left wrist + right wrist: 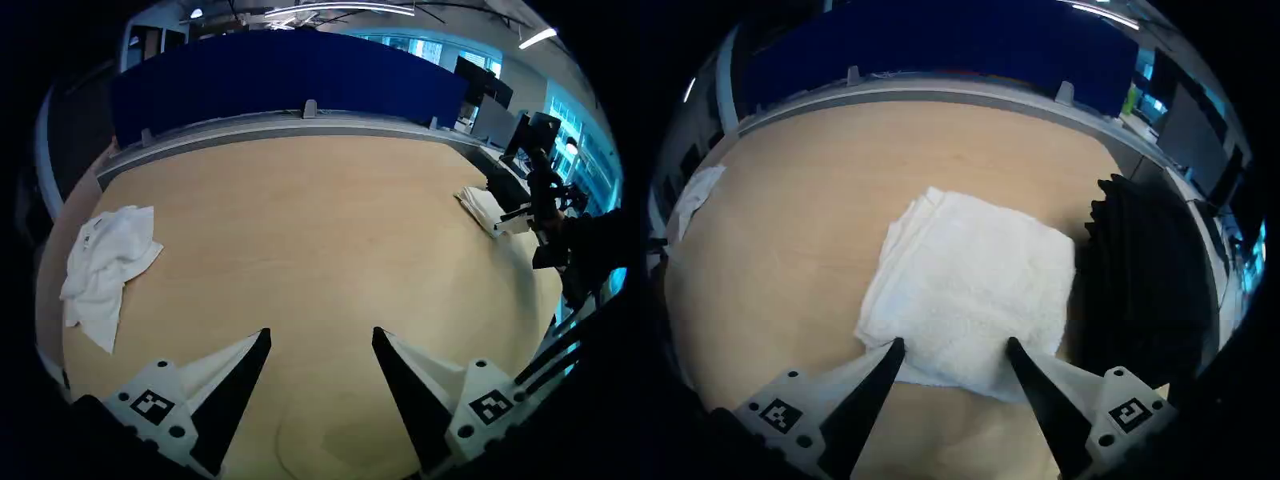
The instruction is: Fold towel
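Observation:
A crumpled white towel (108,264) lies on the wooden table (320,208) at the left of the left gripper view; it is a small patch at the far left edge (692,200) of the right gripper view. My left gripper (320,332) hovers open over bare wood, well right of it. A neatly folded white towel (972,280) rests flat on the table. My right gripper (954,342) stands open with its fingertips at that towel's near edge. In the left gripper view the folded towel (480,206) lies far right, with the right gripper (512,218) at it.
A black ribbed object (1140,272) sits just right of the folded towel. A blue partition (280,76) with a grey rail runs along the table's far edge. A person's dark sleeve (592,248) is at the right table edge, with monitors behind.

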